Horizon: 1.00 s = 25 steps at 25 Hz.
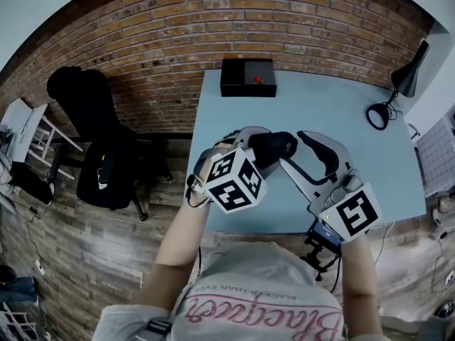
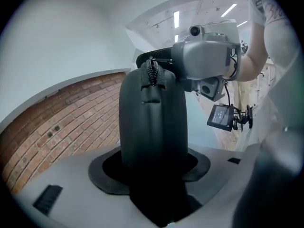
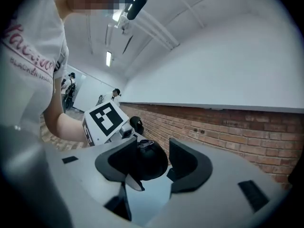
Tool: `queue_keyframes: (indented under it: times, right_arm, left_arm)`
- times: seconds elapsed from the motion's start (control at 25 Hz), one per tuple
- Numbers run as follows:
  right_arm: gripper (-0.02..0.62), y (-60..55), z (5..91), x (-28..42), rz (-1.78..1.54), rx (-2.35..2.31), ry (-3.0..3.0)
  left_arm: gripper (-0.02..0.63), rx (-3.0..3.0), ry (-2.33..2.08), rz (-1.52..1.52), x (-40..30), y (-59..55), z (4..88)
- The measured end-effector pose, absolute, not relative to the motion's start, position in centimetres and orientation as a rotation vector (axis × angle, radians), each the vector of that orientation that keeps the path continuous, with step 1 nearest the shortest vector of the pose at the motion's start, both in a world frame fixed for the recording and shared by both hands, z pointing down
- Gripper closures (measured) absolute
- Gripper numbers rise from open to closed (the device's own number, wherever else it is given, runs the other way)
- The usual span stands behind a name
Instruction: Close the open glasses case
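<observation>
Left claw clamps glasses case, long axis pointing toward right claw.

Left hand-held gripper clamped on glasses case, right hand-held gripper jaws apart, both close together

left gripper clamps the upright black glasses case, apparently zipped shut; brick wall at left.

Glasses case: matt black, smooth moulded shell; ridged black zip.
Table: smooth, matt pale-blue top.
Wall, twelve o'clock: rough red-brown brick.
Floor, eight o'clock: worn wood planks.
</observation>
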State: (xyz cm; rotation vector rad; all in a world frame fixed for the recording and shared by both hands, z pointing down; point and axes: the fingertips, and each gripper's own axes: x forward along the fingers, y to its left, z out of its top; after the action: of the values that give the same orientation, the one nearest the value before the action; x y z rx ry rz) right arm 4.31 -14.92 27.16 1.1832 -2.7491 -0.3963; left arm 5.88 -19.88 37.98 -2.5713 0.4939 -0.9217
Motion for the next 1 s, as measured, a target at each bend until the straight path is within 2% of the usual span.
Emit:
queue_keyframes:
  times: [0.44,0.64,0.72,0.76,0.8,1.0]
  right_arm:
    - [0.393,-15.2,28.7,7.7,0.056,1.104,-3.012]
    - [0.393,-15.4,28.9,8.1,0.076,1.105,-3.029]
    - [0.432,-15.4,29.1,8.3,-0.107,1.182,-2.922]
    - [0.515,-15.4,29.2,8.3,-0.196,1.215,-2.858]
    - [0.534,-15.4,29.4,8.3,-0.242,1.227,-2.815]
    - [0.546,-15.6,30.1,8.3,0.000,1.182,-2.914]
  left_arm:
    - [0.345,-2.505,0.561,-0.658,5.8,-19.6,35.6]
    - [0.345,-2.514,0.558,-0.682,5.5,-19.6,35.9]
    - [0.345,-2.494,0.581,-0.774,5.2,-19.9,36.7]
    - [0.345,-2.478,0.593,-0.815,5.1,-20.0,37.0]
    - [0.345,-2.463,0.600,-0.846,4.9,-20.1,37.2]
    - [0.345,-2.442,0.615,-0.899,4.7,-20.2,37.4]
